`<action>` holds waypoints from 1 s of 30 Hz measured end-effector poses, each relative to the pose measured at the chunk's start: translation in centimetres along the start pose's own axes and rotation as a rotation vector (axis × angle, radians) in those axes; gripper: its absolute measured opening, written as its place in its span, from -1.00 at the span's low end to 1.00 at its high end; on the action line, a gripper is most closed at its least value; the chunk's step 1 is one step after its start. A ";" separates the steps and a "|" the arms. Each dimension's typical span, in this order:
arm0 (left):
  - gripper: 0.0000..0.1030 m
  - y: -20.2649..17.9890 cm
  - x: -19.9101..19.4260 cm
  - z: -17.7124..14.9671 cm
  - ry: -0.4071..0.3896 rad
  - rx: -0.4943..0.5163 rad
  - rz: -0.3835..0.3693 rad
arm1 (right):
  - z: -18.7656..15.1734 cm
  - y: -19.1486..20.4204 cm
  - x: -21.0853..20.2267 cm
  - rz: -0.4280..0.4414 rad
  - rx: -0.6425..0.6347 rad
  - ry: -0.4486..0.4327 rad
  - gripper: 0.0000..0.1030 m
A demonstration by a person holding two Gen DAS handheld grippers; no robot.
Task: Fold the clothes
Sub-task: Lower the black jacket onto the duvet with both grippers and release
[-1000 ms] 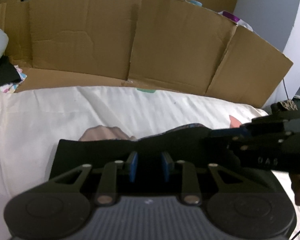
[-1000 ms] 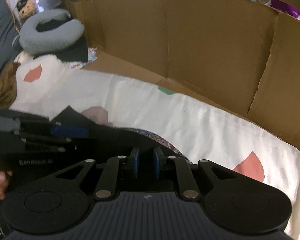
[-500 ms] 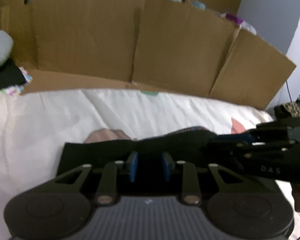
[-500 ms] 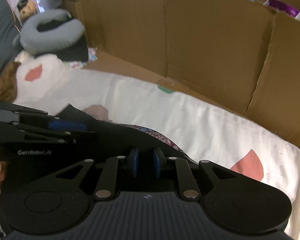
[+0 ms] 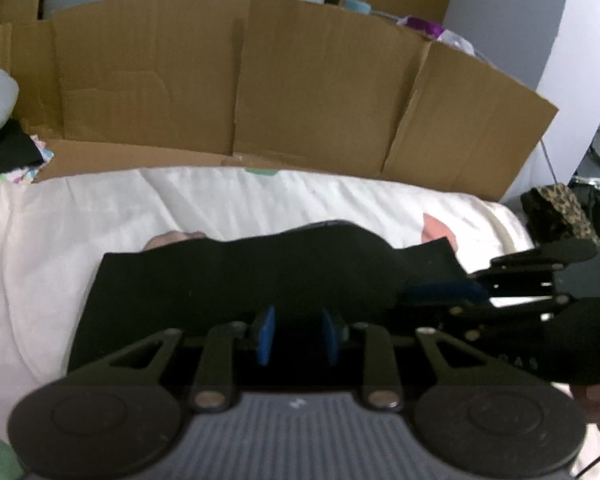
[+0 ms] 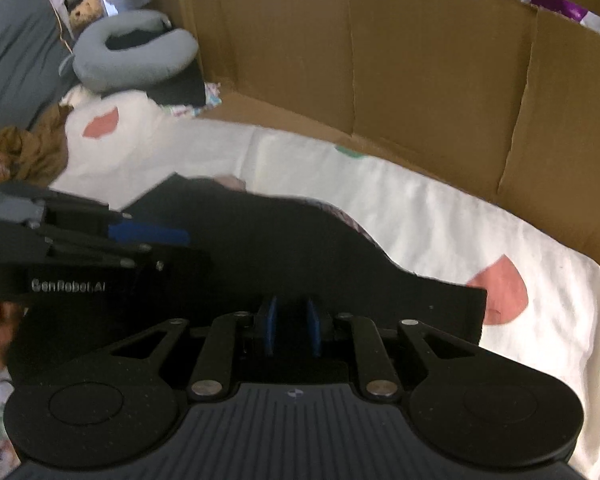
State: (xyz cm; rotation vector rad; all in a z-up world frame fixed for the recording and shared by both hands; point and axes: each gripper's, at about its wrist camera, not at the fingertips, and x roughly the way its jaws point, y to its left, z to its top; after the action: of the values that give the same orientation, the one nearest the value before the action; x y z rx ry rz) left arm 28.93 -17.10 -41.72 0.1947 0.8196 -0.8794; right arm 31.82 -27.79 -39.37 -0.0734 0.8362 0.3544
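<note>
A black garment [image 5: 240, 280] lies spread on the white sheet [image 5: 100, 216], its far edge humped up in the middle. My left gripper [image 5: 297, 334] is shut on its near edge, the cloth filling the gap between the blue pads. My right gripper [image 5: 440, 292] comes in from the right and pinches the same garment near its right corner. In the right wrist view the black garment [image 6: 300, 248] shows a strip of patterned lining [image 6: 348, 216] at its far edge. There my right gripper [image 6: 291, 326] is shut on the cloth, and the left gripper [image 6: 148, 236] grips it from the left.
A folded cardboard wall [image 6: 420, 60] stands along the far side of the white sheet [image 6: 420, 208]. At the back left lie a grey neck pillow [image 6: 132, 52] and a crumpled brown garment [image 6: 32, 148]. A leopard-print item [image 5: 556, 212] sits off the bed's right end.
The garment's far edge has risen and moved away from me in both views. Its right corner now sticks out beside the right gripper. The patterned lining no longer shows in the left wrist view.
</note>
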 end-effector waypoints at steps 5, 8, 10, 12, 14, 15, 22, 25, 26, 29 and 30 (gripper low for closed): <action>-0.45 1.0 -0.8 -0.2 -0.001 -0.014 0.031 | -0.5 -0.9 -0.2 -0.019 0.013 -0.001 -0.57; -0.47 1.8 -1.8 -0.3 -0.006 -0.035 0.051 | -0.7 -1.9 -0.9 -0.050 0.031 -0.003 -0.57; -0.47 2.3 -2.4 -0.4 -0.010 -0.050 0.065 | -0.8 -2.4 -1.6 -0.051 0.055 -0.006 -0.55; -0.47 2.5 -3.5 -0.9 -0.013 -0.056 0.064 | -0.8 -2.8 -2.5 -0.043 0.077 -0.012 -0.55; -0.47 2.5 -4.6 -1.5 -0.011 -0.062 0.056 | -0.8 -2.8 -3.4 -0.029 0.083 -0.023 -0.55; -0.47 2.4 -5.2 -1.8 -0.010 -0.066 0.053 | -0.9 -2.7 -3.9 -0.022 0.084 -0.027 -0.55; -0.45 1.4 -6.8 -4.3 0.021 -0.077 0.025 | -2.6 0.0 -5.7 0.035 0.030 -0.012 -0.55; -0.44 2.2 -6.0 -5.4 0.055 -0.083 0.041 | -4.0 0.7 -5.1 0.043 0.008 0.027 -0.55; -0.44 2.5 -5.7 -5.8 0.067 -0.085 0.046 | -4.4 0.7 -4.6 0.034 0.002 0.041 -0.56; -0.35 3.5 -5.3 -6.4 0.083 -0.103 0.065 | -5.4 0.1 -3.9 0.009 0.000 0.069 -0.59; -0.37 3.9 -5.5 -6.4 0.084 -0.108 0.080 | -5.6 -0.1 -4.0 0.006 0.006 0.071 -0.65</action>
State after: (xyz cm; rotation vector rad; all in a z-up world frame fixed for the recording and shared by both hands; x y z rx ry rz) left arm 26.33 -8.27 -42.90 0.1691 0.9291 -0.7537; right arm 25.41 -30.15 -40.17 -0.0786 0.9077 0.3568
